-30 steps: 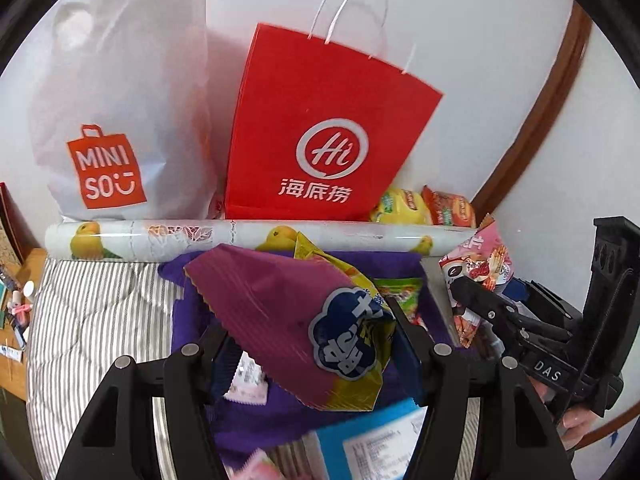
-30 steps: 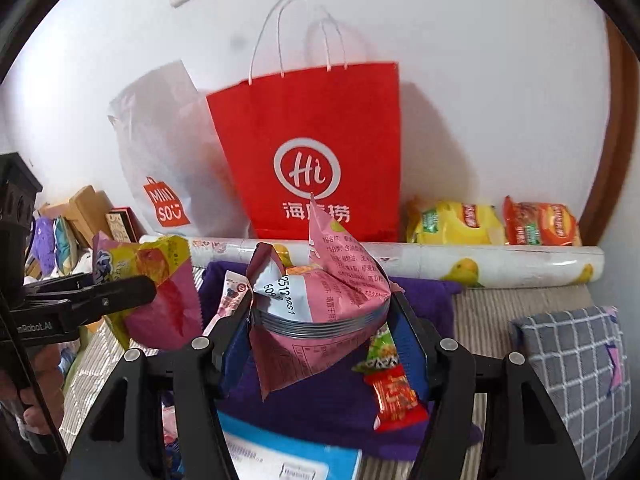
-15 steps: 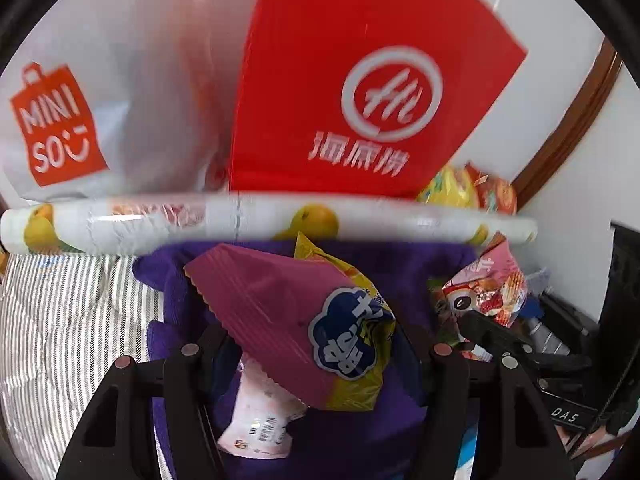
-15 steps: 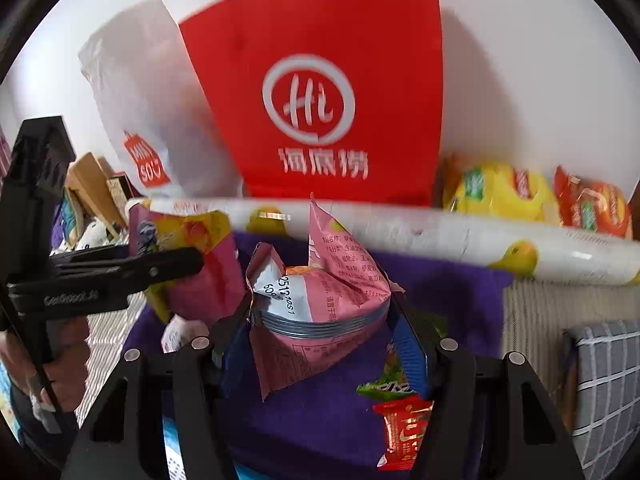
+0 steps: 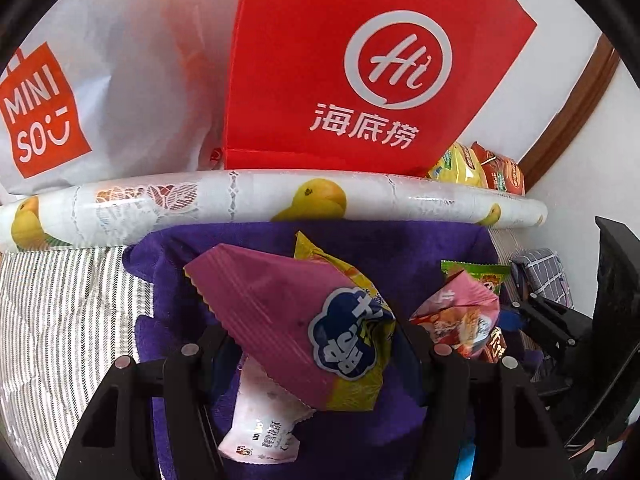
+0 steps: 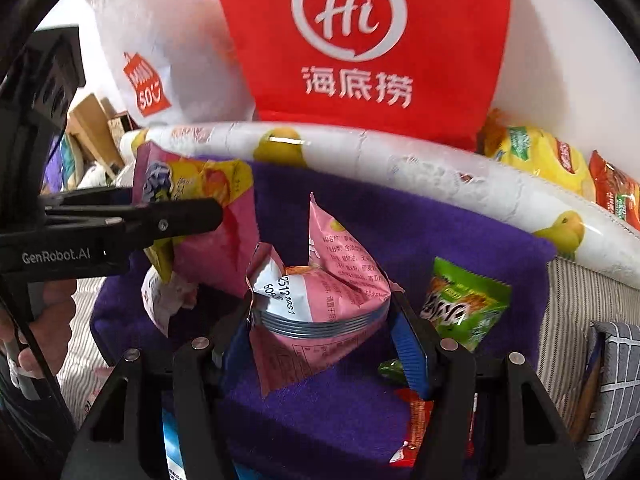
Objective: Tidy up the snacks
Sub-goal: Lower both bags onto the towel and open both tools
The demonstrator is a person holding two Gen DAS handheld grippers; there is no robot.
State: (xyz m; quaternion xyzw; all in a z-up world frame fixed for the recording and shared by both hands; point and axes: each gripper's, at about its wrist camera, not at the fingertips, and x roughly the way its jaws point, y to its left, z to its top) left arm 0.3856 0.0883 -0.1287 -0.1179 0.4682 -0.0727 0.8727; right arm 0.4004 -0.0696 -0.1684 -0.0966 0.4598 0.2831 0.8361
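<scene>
A bed with a grey-and-white striped cover carries everything. A purple towel is spread over it, and on the towel lie a green snack packet, a red packet near the front edge, and a small white sachet. Along the towel's far edge lies a long white roll printed with yellow fruit. Behind the roll, against the wall, stand a red paper bag and a white plastic bag, with a yellow chip bag and an orange one beside them. A grey checked cushion rests at the right.
</scene>
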